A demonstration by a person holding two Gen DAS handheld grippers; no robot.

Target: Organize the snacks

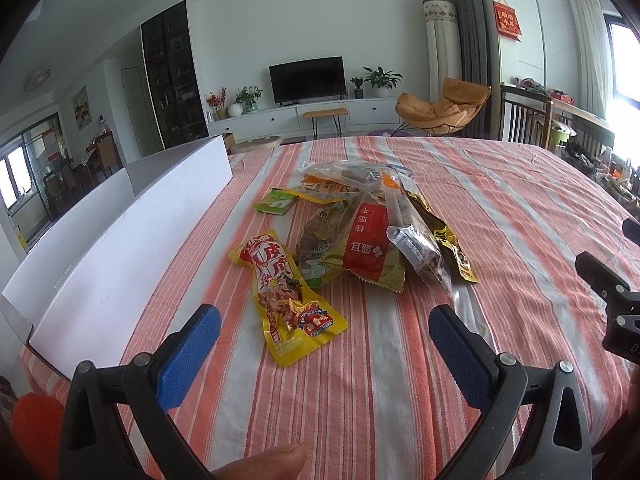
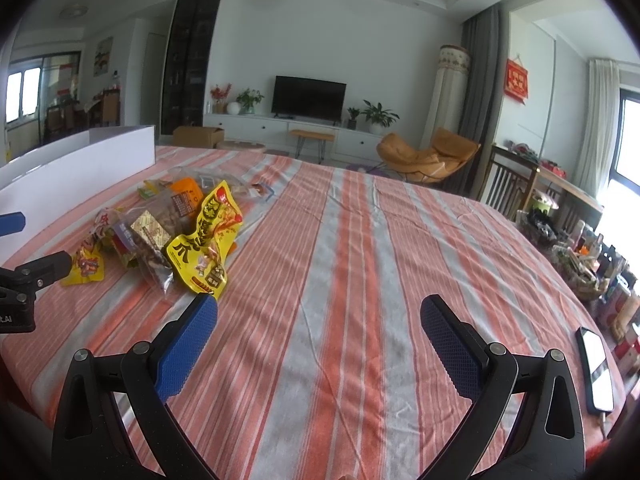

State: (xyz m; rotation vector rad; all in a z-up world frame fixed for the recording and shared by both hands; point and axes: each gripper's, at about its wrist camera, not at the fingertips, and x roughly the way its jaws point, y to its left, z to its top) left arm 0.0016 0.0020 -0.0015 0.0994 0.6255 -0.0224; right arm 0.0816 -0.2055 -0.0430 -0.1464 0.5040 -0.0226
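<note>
A heap of snack packets lies on the striped tablecloth. A yellow and red packet is nearest, just ahead of my left gripper, which is open with nothing between its blue pads. Behind it lie a red-labelled gold bag, a clear bag of dark snacks and a small green packet. In the right wrist view the same heap sits to the left, a crumpled yellow packet in front. My right gripper is open over bare cloth.
A white open box stands along the table's left side, also seen as a white box at far left. A phone lies near the right edge. Cluttered goods sit beyond that edge. A thumb shows at the bottom.
</note>
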